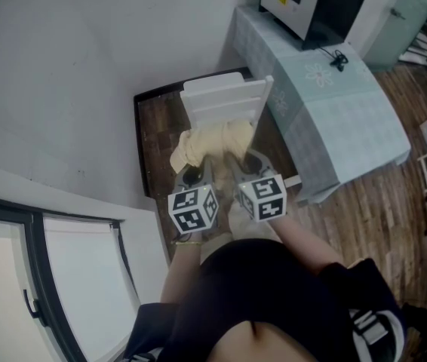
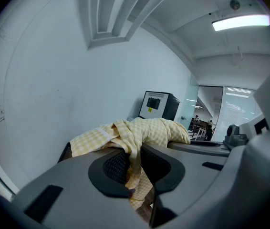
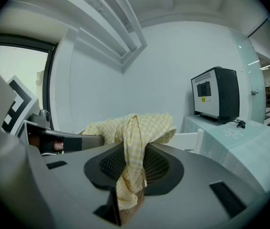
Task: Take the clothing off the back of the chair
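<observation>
The clothing (image 2: 144, 130) is showing as thin woven cloth, yellow-and-white check, matt, crumpling softly. Bodies of left gripper (image 2: 134, 165) and right gripper (image 3: 131, 170) are reading as smooth matt grey plastic; their pads (image 3: 157, 165) are showing black, finely textured, rubbery-looking. The chair (image 1: 227, 100) is looking smooth and white, faint satin; wood or plastic, cannot tell. The floor (image 1: 364, 202) is showing dark wood planks, dull sheen. The table cover (image 1: 349, 119) is looking like pale printed cloth. The wall (image 1: 70, 74) is looking matt, painted.

The right gripper (image 3: 133, 170) pinches the yellow checked cloth (image 3: 140, 128). At three o'clock, a machine (image 3: 216, 94) stands on a table (image 3: 252, 149).
</observation>
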